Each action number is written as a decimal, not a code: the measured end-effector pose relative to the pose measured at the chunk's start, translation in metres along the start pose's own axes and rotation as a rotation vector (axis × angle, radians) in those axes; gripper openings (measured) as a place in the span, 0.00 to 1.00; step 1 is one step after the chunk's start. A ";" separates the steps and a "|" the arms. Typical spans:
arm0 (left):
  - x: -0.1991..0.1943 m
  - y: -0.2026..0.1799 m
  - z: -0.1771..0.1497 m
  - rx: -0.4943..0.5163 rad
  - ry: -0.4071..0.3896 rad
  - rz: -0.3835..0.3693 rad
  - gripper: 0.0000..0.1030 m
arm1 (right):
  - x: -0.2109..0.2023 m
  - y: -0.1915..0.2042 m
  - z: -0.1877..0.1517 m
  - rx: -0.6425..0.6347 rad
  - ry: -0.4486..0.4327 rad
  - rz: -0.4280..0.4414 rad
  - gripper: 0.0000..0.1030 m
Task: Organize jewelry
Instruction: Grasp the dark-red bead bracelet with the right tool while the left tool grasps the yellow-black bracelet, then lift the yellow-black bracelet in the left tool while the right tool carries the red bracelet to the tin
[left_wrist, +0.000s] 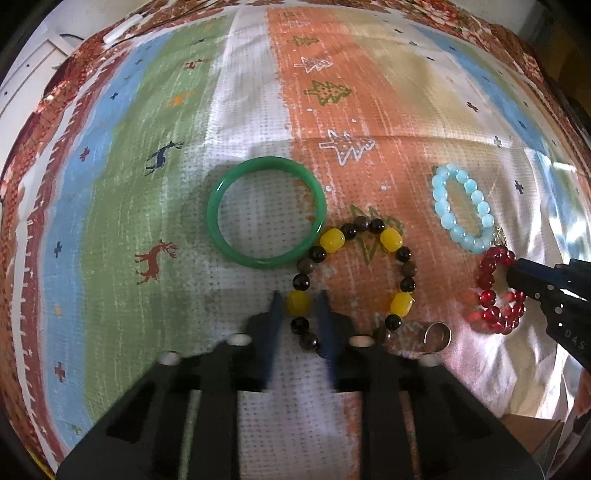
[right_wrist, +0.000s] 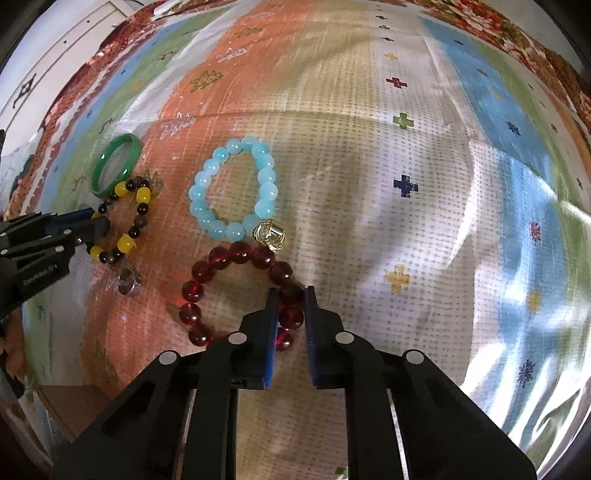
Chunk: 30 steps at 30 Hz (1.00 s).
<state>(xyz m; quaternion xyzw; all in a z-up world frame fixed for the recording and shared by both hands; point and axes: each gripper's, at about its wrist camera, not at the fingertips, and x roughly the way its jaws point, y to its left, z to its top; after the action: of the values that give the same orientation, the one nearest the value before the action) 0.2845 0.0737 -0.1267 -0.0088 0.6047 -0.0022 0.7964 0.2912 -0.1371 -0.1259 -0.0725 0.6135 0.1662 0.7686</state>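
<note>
My left gripper (left_wrist: 298, 301) has its fingers on either side of a yellow bead of the yellow-and-dark bead bracelet (left_wrist: 402, 258), closed on it. A green bangle (left_wrist: 221, 236) lies touching that bracelet's far left. My right gripper (right_wrist: 290, 295) is closed on the right side of the red bead bracelet (right_wrist: 192, 291). A light blue bead bracelet (right_wrist: 266, 181) lies just beyond it, with a gold ring (right_wrist: 269, 234) between the two. A silver ring (left_wrist: 437, 336) lies near the left gripper. The right gripper also shows in the left wrist view (left_wrist: 517, 273).
Everything lies on a striped, patterned cloth (left_wrist: 332, 92) over the table. A white cabinet (right_wrist: 55, 48) stands beyond the far left edge. A cardboard edge (left_wrist: 532, 432) shows at the near right of the left wrist view.
</note>
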 end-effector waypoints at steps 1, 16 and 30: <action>-0.001 0.001 0.000 -0.003 -0.001 -0.006 0.11 | -0.001 0.000 -0.001 -0.002 -0.004 -0.003 0.14; -0.041 0.000 -0.003 -0.026 -0.087 -0.110 0.11 | -0.037 0.011 -0.007 -0.017 -0.081 0.032 0.14; -0.085 -0.010 -0.012 -0.021 -0.187 -0.137 0.11 | -0.078 0.030 -0.019 -0.044 -0.175 0.070 0.14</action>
<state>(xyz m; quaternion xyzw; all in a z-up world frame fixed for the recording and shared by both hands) 0.2496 0.0648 -0.0476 -0.0586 0.5258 -0.0495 0.8472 0.2485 -0.1281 -0.0523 -0.0528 0.5423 0.2120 0.8113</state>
